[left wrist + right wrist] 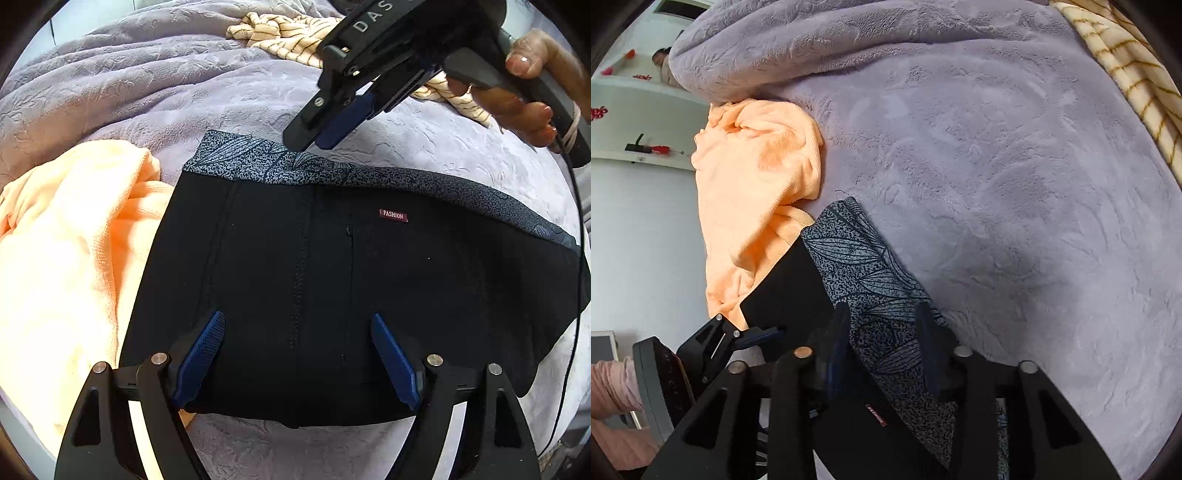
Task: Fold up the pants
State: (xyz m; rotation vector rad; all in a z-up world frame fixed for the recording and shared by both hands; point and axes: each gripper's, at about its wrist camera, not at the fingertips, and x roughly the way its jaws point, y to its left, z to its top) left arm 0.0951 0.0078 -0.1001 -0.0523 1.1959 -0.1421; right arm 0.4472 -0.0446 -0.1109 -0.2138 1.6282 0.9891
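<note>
The black pants (295,280) lie folded on the purple blanket (166,92), patterned waistband (280,162) toward twelve o'clock. Soft, light and limp, they are probably best pinched at a folded edge. The left gripper (297,354) gapes wide above them. The right gripper (882,354) stands parted over the waistband; the fold's underside is hidden.

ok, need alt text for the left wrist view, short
Folded black pants with a grey patterned waistband and a red FASHION label lie on a lilac blanket, with the open left hand-held gripper over their near edge. The right hand-held gripper reaches down to the waistband; an orange towel lies left and a striped cream cloth behind.
</note>
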